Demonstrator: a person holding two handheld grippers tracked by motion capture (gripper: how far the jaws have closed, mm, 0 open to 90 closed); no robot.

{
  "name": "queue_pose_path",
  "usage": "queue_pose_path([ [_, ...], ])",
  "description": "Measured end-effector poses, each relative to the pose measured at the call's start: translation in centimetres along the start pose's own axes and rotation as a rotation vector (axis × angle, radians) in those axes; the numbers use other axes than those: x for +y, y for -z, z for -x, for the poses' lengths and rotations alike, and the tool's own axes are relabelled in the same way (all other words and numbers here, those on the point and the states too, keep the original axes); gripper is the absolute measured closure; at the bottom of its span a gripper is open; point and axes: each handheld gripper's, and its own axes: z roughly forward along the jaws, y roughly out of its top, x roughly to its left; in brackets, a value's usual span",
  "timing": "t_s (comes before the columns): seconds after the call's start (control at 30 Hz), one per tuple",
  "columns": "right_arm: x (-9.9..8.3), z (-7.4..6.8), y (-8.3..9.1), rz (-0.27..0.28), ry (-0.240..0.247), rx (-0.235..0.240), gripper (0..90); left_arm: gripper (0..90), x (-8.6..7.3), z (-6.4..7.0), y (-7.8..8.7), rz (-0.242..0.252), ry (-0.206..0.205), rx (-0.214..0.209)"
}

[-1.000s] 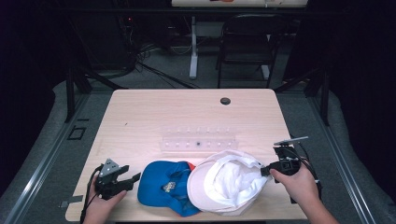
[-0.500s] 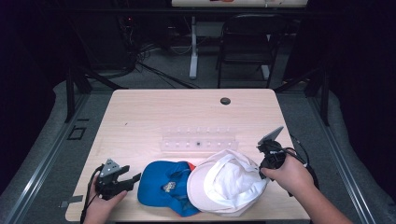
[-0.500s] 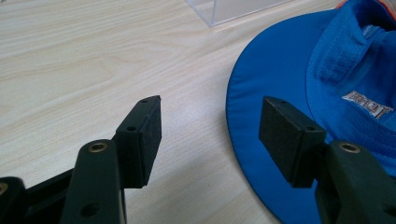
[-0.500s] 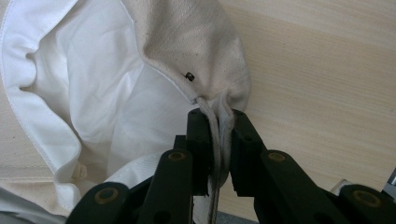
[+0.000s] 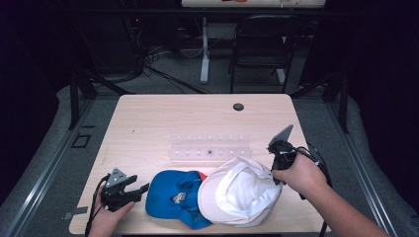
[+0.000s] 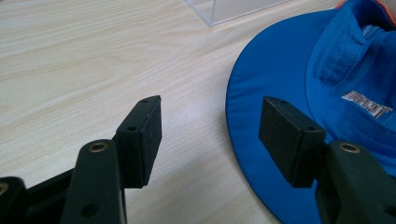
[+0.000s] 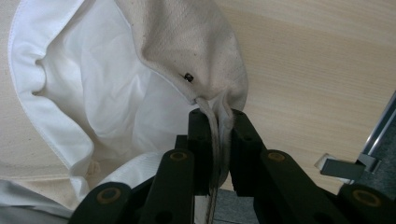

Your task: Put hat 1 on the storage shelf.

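Pinching white hat edge w/ right gripper; left gripper open, empty, beside blue hat.

Your two hats at the table's near edge, brimmed hat left, cap right and overlapping it, clear rack just behind them both, your left gripper beside the brimmed hat's left rim — your right gripper at the cap's right edge.

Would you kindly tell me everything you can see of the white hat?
The white hat is a soft cloth hat with a cream, woven-looking outside and a smooth white lining. It lies upturned and crumpled at the table's near edge, its opening showing, overlapping the blue hat at its left. The right gripper is shut on a fold of its rim, beside a small dark eyelet.
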Motion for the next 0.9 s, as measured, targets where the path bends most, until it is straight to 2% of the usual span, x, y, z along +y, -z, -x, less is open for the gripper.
queue_pose_path([
  [0.17,0.2,-0.6,1.2,-0.017,0.016,-0.029,81.3,39.9,0.0,0.0,0.1,-0.004,-0.002,-0.004],
  [0.27,0.5,-1.5,2.4,-0.003,0.022,-0.049,81.5,39.9,0.0,0.0,0.1,-0.003,-0.001,-0.004],
  [0.43,0.8,-2.2,3.3,-0.006,0.033,-0.062,81.4,39.9,0.0,-0.1,0.1,-0.002,-0.002,-0.005],
  [0.63,1.2,-3.0,4.3,0.002,0.026,-0.053,81.5,40.5,0.1,-0.1,0.2,0.001,-0.001,-0.006],
  [0.73,1.5,-3.2,4.9,-0.029,0.039,-0.029,82.0,40.5,0.1,-0.2,0.3,-0.004,-0.002,-0.006],
  [0.9,1.5,-3.1,5.2,-0.034,0.035,-0.01,82.1,40.5,0.1,-0.2,0.3,-0.003,-0.005,-0.006],
])
